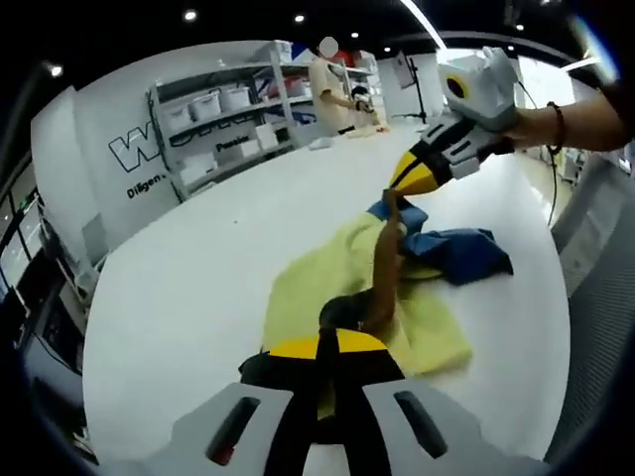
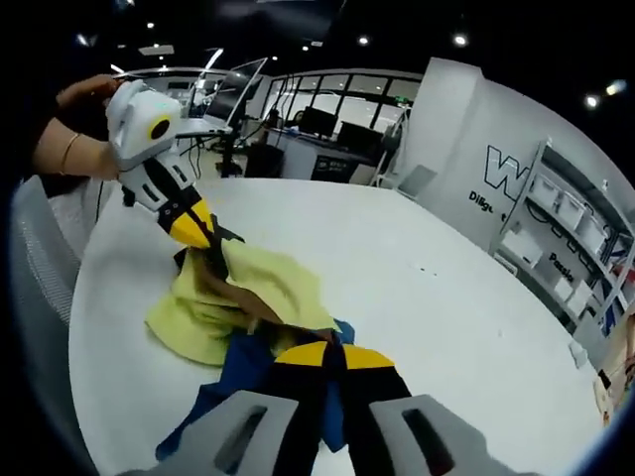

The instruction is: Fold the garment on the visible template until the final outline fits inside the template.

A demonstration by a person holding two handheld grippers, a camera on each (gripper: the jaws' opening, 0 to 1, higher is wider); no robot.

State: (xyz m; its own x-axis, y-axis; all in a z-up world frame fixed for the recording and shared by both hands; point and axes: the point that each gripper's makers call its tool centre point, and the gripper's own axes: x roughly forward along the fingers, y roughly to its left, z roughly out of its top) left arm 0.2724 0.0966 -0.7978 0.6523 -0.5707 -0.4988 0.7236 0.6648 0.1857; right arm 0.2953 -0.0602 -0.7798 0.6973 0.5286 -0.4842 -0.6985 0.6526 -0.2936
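Holding: left hand-held gripper [image 1: 332, 347] and right hand-held gripper [image 2: 332, 355] both pinch the garment [image 1: 387, 268]
Garment: yellow-blue-brown heap, 6 o'clock on white worktop [image 1: 198, 297]

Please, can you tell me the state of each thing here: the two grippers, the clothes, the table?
Left gripper: shut on the brown cloth.
Right gripper: shut on the brown cloth.
Brown cloth: stretched between both grippers, lifted.
Yellow garment: crumpled, lying on the table.
Blue garment: bunched, beside the yellow one.
Table: white.
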